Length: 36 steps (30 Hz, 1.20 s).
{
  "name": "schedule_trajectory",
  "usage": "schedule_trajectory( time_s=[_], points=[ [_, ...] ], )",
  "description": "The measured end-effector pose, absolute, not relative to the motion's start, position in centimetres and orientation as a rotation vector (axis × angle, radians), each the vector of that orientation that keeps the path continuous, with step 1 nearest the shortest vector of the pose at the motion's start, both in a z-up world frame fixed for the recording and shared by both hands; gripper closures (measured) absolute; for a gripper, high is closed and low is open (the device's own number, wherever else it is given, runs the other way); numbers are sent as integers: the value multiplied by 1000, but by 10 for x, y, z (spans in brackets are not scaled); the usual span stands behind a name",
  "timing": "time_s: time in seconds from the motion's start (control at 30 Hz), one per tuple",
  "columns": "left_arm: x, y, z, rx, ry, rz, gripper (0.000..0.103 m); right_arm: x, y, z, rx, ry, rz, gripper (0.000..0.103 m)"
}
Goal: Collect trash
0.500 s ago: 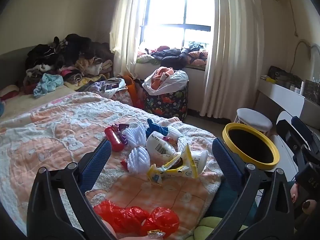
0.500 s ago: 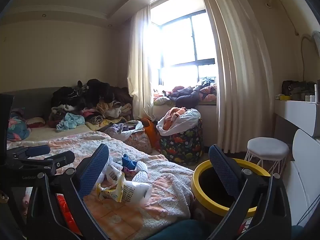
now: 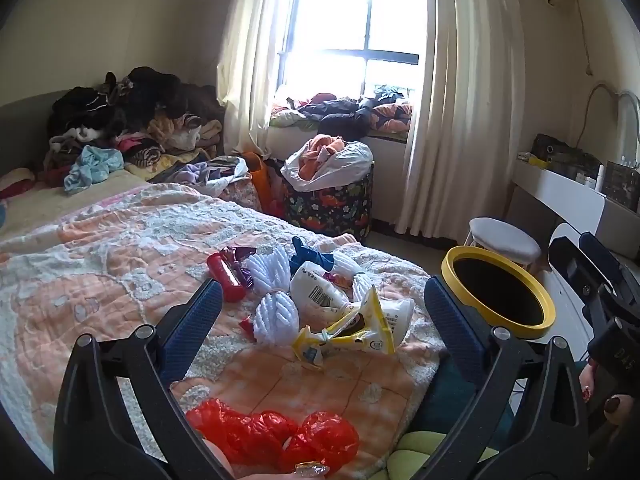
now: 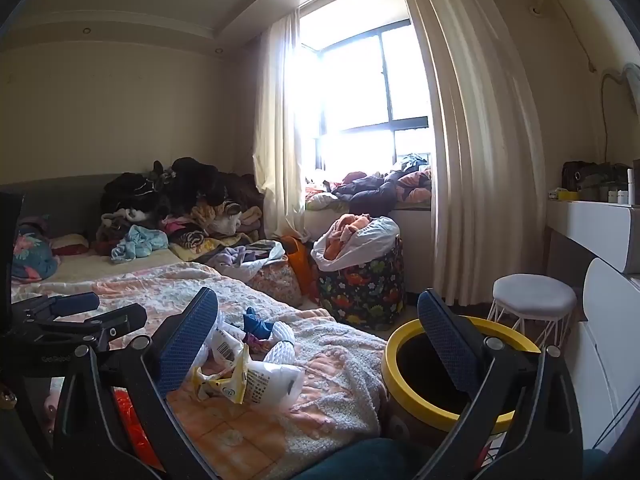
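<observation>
Left wrist view: the left gripper (image 3: 320, 320), jaws wide apart and empty, tilts down over a pile of wrappers (image 3: 344, 320) on the bed (image 3: 100, 264). Right wrist view: the right gripper (image 4: 320, 336), jaws likewise apart, points nearly level, the wrappers (image 4: 244, 380) beside its left jaw, a yellow-rimmed bin (image 4: 404, 380) behind its right.

Red plastic bag (image 3: 276, 436) partly behind left tool (image 3: 320, 320) frame, cut by bottom edge. Small wrapper pieces (image 3: 332, 276) under white packet (image 3: 316, 292), too small to tell. Bin (image 4: 440, 412) inside dark, contents unseen; right tool (image 4: 318, 332) finger covers part of rim. Bench (image 3: 560, 188) items blurred, perhaps bottles. Window (image 3: 360, 20) overexposed.
</observation>
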<state>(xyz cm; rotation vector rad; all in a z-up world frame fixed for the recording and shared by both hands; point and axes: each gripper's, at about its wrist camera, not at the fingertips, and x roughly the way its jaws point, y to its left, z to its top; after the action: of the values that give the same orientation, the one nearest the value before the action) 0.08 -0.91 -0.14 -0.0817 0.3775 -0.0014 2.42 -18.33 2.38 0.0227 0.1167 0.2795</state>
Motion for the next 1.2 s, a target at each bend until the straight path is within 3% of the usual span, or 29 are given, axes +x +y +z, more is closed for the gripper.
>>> schedule_trajectory(
  time_s=[1.2],
  points=[
    [4,-5,-4,-89,379,-13,10,19,-180,21,24,119,301,6]
  ],
)
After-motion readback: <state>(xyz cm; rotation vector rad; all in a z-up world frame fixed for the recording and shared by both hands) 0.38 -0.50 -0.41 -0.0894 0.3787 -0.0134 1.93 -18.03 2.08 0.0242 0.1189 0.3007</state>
